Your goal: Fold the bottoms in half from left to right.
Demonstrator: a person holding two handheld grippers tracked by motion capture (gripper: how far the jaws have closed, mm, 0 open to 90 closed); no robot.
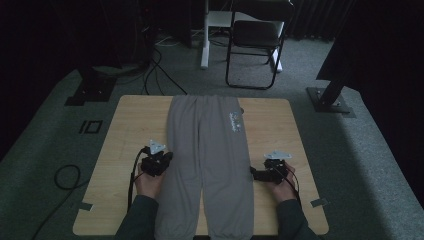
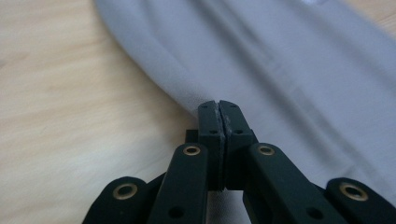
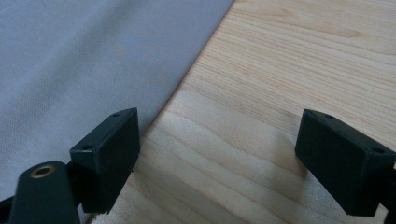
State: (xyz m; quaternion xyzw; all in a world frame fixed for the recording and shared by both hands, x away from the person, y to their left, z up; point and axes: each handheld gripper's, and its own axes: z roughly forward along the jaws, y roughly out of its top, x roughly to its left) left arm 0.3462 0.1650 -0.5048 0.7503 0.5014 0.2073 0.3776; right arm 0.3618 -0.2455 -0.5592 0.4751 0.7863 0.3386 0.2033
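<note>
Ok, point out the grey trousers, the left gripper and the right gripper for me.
grey trousers (image 1: 210, 145), high view, upper part of the legs.
left gripper (image 2: 218, 103), left gripper view, tips of the shut jaws at the trouser edge.
right gripper (image 3: 217, 140), right gripper view, gap between the open jaws.

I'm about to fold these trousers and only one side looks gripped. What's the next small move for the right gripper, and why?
Probably slide the right gripper sideways onto the trousers' edge and close. Its jaws stand open over bare table, with the cloth edge just beside one jaw, while the left gripper is already shut on the opposite edge. Both sides likely need a grip before lifting.
</note>
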